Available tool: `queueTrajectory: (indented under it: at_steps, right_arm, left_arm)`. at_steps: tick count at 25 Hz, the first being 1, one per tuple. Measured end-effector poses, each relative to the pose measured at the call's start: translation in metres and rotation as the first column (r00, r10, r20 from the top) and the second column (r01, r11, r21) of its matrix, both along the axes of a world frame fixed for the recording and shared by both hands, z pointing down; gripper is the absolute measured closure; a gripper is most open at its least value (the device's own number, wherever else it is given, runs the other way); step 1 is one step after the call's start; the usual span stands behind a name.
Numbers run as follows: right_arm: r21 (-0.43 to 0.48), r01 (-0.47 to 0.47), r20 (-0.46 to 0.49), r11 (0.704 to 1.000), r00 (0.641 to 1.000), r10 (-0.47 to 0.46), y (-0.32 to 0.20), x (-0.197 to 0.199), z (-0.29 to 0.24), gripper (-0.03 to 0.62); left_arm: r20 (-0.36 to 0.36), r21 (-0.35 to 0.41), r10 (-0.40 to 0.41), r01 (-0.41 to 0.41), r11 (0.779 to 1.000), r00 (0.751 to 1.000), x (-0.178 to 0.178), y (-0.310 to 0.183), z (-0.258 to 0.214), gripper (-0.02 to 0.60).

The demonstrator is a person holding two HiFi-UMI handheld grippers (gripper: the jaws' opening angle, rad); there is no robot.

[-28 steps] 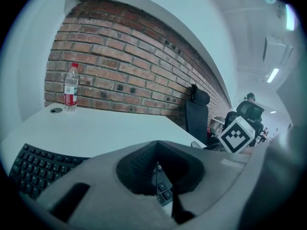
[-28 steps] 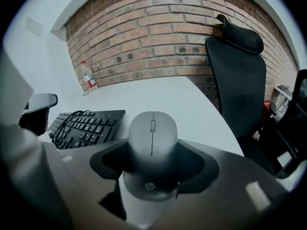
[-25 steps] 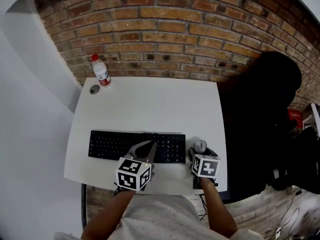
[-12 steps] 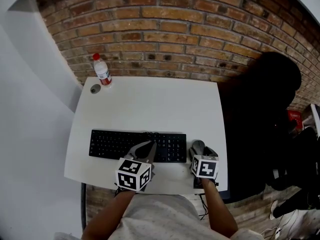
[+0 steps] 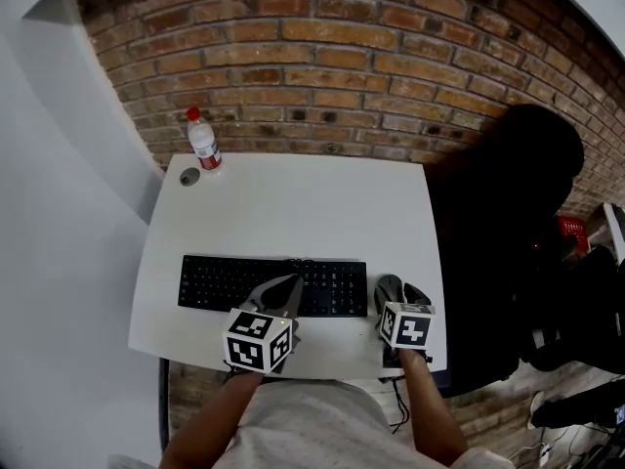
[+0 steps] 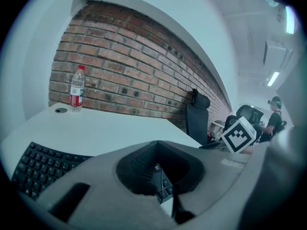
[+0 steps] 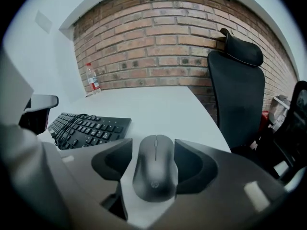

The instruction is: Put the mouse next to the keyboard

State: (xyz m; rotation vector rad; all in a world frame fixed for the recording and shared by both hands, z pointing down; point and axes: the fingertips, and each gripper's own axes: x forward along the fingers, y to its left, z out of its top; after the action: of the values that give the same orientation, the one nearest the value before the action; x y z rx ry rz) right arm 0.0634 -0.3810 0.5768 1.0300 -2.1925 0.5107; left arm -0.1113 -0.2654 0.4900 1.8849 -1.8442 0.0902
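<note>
The right gripper's [image 7: 153,145] fingers [image 7: 194,163] are wide apart and closing in, with the gray mouse [image 7: 154,172] sitting between them. There is a thin gap at the left finger, so they do not squeeze it yet. The mouse lies on the white counter [image 5: 293,213], just beside the right end of the black keyboard [image 5: 264,283]. The left gripper's [image 6: 156,145] fingers are pressed together and hold nothing; it hangs over the keyboard's front edge, near its right part. A water bottle [image 5: 204,140] stands well behind the keyboard's left end, by the brick wall [image 5: 352,57].
</note>
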Motion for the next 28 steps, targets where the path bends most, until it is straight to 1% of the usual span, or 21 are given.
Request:
queueTrajectory:
  at_steps: [2,6,11,14,16,19,23,28]
  right_arm:
    - [0.014,0.011,0.017,1.0,1.0,-0.011,0.004,-0.006,-0.009,0.329]
    - [0.061,0.052,0.066,0.997,0.996,-0.056,0.017,-0.025,-0.035,0.386]
    - [0.129,0.099,0.13,0.987,0.985,-0.116,0.037,-0.052,-0.072,0.454]
    - [0.18,0.11,0.16,0.978,0.977,-0.139,0.049,-0.063,-0.094,0.52]
    - [0.207,0.115,0.187,0.972,0.97,-0.155,0.057,-0.07,-0.108,0.581]
    - [0.238,0.146,0.219,0.96,0.955,-0.199,0.072,-0.084,-0.123,0.588]
    - [0.291,0.185,0.232,0.938,0.938,-0.257,0.09,-0.098,-0.14,0.588]
    - [0.319,0.233,0.248,0.918,0.915,-0.319,0.107,-0.111,-0.15,0.588]
  left_arm:
    - [0.002,0.008,-0.002,0.002,1.0,1.0,-0.003,0.004,-0.003,0.589]
    - [0.009,0.016,-0.006,0.006,1.0,1.0,-0.012,0.013,-0.01,0.589]
    - [0.017,0.027,-0.019,0.018,0.999,1.0,-0.025,0.028,-0.019,0.589]
    - [0.031,0.034,-0.027,0.026,0.999,0.999,-0.032,0.037,-0.023,0.589]
    - [0.045,0.04,-0.029,0.027,0.999,0.999,-0.035,0.042,-0.026,0.589]
    - [0.057,0.053,-0.029,0.026,0.998,0.998,-0.039,0.047,-0.031,0.589]
    - [0.065,0.069,-0.032,0.027,0.997,0.997,-0.044,0.054,-0.037,0.588]
    - [0.069,0.07,-0.033,0.029,0.997,0.997,-0.049,0.062,-0.037,0.589]
